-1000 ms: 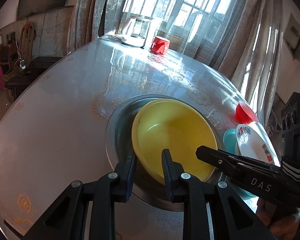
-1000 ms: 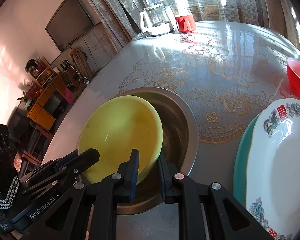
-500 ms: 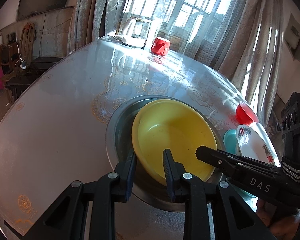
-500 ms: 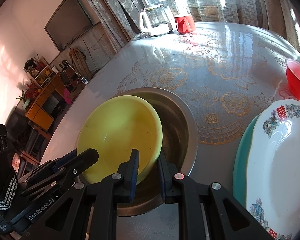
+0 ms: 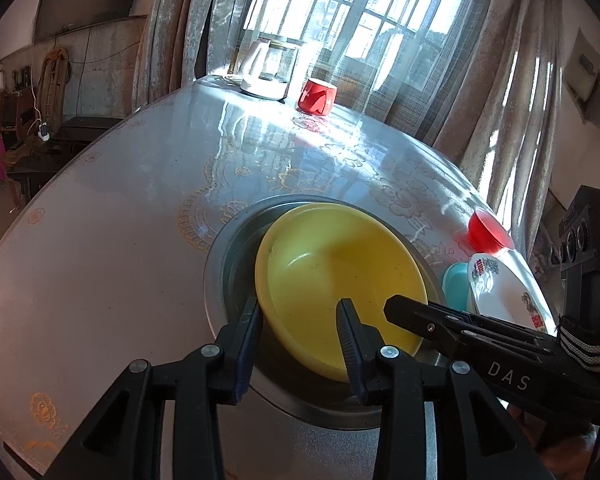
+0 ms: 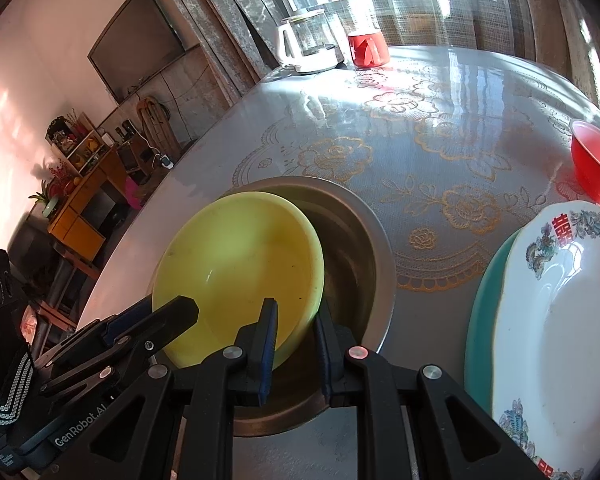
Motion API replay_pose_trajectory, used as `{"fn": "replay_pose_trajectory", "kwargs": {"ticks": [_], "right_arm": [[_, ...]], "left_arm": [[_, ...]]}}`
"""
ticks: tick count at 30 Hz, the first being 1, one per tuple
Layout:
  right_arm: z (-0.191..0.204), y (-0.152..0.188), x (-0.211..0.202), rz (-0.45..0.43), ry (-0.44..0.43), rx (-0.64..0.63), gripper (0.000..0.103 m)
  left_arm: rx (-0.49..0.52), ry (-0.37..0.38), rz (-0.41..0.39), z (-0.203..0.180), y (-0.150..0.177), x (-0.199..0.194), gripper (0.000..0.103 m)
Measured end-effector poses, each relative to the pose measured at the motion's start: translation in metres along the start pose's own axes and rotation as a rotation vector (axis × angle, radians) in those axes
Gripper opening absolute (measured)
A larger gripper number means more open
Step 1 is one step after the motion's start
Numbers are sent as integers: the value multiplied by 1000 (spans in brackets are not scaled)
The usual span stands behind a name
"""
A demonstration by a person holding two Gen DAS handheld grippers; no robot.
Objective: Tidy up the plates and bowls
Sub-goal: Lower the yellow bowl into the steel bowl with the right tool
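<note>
Yellow bowl (image 5: 340, 284) sits tilted inside the steel basin (image 5: 220, 256). Your left gripper (image 5: 300, 340) is opening, rim between its jaws; your right gripper (image 6: 296, 340) pinches the near rim. Likely light, rigid, slick plastic: grip the rim.

Round table (image 5: 112, 248) with glossy clear cover over lace cloth, gold floral pattern. Directly on it: 1 steel basin (image 5: 228, 264) near the front edge, 1 teal plate (image 6: 486, 300) just beside the basin with 1 white patterned plate (image 6: 560, 320) stacked on top, 1 red bowl (image 6: 594, 158) near those plates at the table edge, 1 red cup (image 5: 317, 96) and 1 white-based glass kettle (image 5: 269, 70) side by side at the far edge by the window. Yellow bowl (image 5: 340, 280) sits tilted inside the basin, not on the tabletop
</note>
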State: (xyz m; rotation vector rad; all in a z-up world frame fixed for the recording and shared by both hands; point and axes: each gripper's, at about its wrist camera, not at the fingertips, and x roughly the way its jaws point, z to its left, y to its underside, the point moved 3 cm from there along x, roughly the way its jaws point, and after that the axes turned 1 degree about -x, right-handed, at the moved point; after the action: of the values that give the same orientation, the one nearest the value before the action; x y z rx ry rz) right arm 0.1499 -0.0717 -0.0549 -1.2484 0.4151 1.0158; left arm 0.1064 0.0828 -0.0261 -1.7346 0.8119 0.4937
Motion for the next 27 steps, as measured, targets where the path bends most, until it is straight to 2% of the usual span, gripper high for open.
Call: {"fn": "replay_pose_trajectory", "kwargs": {"ticks": [7, 14, 27], "right_arm": [[4, 0, 1, -13, 49, -39, 18], [4, -1, 2, -23, 68, -47, 18], [8, 0, 1, -41, 123, -91, 18]], "left_arm": [[25, -13, -16, -4, 1, 0, 42], [42, 4, -14, -6, 1, 1, 50], [9, -13, -52, 0, -2, -3, 50]]}}
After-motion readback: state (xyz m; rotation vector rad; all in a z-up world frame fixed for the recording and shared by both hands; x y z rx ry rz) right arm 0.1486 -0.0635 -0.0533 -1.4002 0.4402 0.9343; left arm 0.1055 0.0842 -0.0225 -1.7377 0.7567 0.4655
